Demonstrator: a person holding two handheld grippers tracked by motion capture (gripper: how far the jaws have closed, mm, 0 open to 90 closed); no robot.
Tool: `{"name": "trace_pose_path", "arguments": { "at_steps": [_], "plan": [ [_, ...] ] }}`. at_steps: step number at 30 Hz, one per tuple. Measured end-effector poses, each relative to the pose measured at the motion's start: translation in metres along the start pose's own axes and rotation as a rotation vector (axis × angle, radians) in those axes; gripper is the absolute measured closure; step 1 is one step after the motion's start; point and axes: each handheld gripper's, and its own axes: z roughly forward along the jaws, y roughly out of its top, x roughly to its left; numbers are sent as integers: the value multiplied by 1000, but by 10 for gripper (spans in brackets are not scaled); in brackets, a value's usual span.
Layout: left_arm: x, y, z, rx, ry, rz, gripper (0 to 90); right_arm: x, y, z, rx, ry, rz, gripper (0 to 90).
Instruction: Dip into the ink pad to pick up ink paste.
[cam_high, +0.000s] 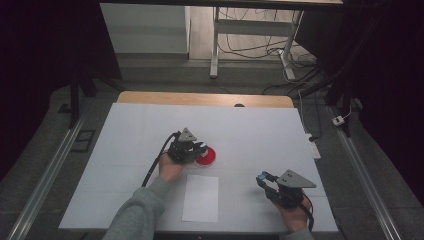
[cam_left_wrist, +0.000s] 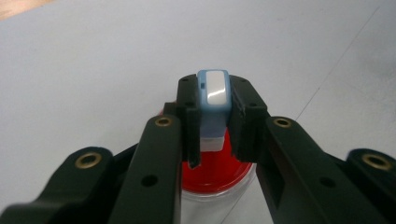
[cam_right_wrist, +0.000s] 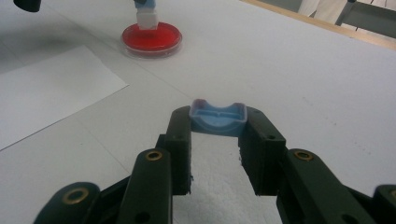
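A small pale-blue stamp with a white block at its foot (cam_left_wrist: 212, 105) is pinched between the jaws of the left gripper (cam_high: 192, 150) and is held upright over a round clear dish of red ink (cam_right_wrist: 151, 37), which stands on the white table sheet (cam_high: 260, 135) near the middle of the table. In the right gripper view the white foot is seen resting on the red surface (or just at it; actual contact cannot be settled). A shallow blue plastic cap (cam_right_wrist: 218, 119) is clamped crosswise between the jaws of the right gripper (cam_high: 265, 181), which is held well apart at the table's right side. A white sheet of paper (cam_high: 201, 197) lies flat just on the person's side of the dish.

The inking step is judged to be in hand. A straight lift off the dish would be called for next, then a short carry to the paper and a level press, with tilt avoided so that no smear is left.
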Motion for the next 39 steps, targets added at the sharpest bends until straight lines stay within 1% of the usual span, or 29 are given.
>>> {"name": "trace_pose_path", "arguments": {
  "at_steps": [3,14,16,21,23,24,28,29,34,39],
  "plan": [
    [0,-1,0,6,1,6,758,0,0,0,0,1,1,650],
    [0,-2,1,16,-2,8,758,0,0,0,0,-1,1,650],
    [-1,-3,1,17,-1,9,758,0,0,0,0,-1,1,650],
    [-3,-4,4,28,7,27,758,0,0,0,0,1,1,650],
    [-3,-5,4,24,9,24,758,0,0,1,3,1,-1,650],
    [-4,-5,4,25,11,27,759,0,0,1,2,2,0,650],
    [-7,-5,4,31,29,63,759,0,0,1,1,2,3,650],
    [-8,-6,4,31,31,64,759,0,0,1,2,2,3,650],
    [-6,-7,4,34,23,49,760,1,0,2,-2,4,-1,650],
    [-6,-7,4,36,22,50,760,1,0,2,2,2,-1,650]
  ]
}}
